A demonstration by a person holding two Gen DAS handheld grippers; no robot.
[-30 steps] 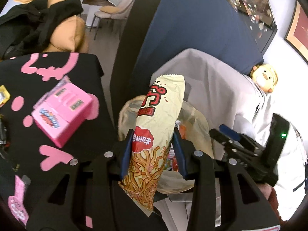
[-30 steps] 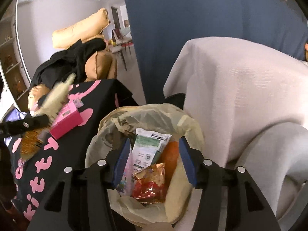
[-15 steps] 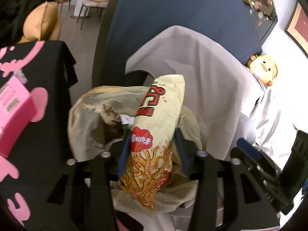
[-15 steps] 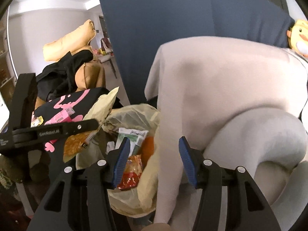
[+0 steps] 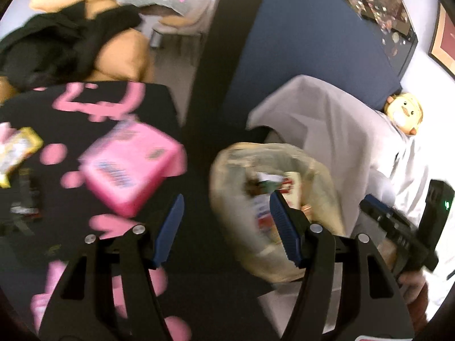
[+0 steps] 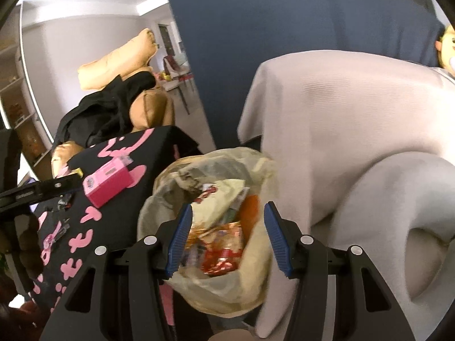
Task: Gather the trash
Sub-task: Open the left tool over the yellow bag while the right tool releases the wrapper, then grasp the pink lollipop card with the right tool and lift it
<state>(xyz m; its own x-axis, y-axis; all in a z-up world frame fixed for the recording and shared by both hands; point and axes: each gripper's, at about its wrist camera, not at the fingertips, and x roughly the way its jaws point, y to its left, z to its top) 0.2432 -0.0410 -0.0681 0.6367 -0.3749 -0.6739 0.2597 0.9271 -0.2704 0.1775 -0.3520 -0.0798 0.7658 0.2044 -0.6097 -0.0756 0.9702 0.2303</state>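
Note:
A bin lined with a pale plastic bag (image 6: 256, 167) stands between the black table and the grey chair; it also shows in the left wrist view (image 5: 315, 176). The cream noodle snack packet (image 6: 219, 199) lies on top of the wrappers inside it. My left gripper (image 5: 226, 221) is open and empty, between the table edge and the bin. My right gripper (image 6: 226, 234) is open and empty just above the bin's mouth. A pink box (image 5: 133, 167) sits on the table, also in the right wrist view (image 6: 108, 182). A yellow packet (image 5: 17, 147) lies at the table's far left.
The black table with pink lettering (image 5: 57, 108) is left of the bin. A grey cloth-covered chair (image 6: 355, 119) stands right of it, a blue panel (image 6: 284, 42) behind. Small dark items (image 5: 25, 199) lie on the table. A tan sofa with black clothes (image 5: 71, 42) is beyond.
My left gripper has opened and let the noodle packet drop into the bin, then swung left toward the table. The right gripper has stayed open over the bin.

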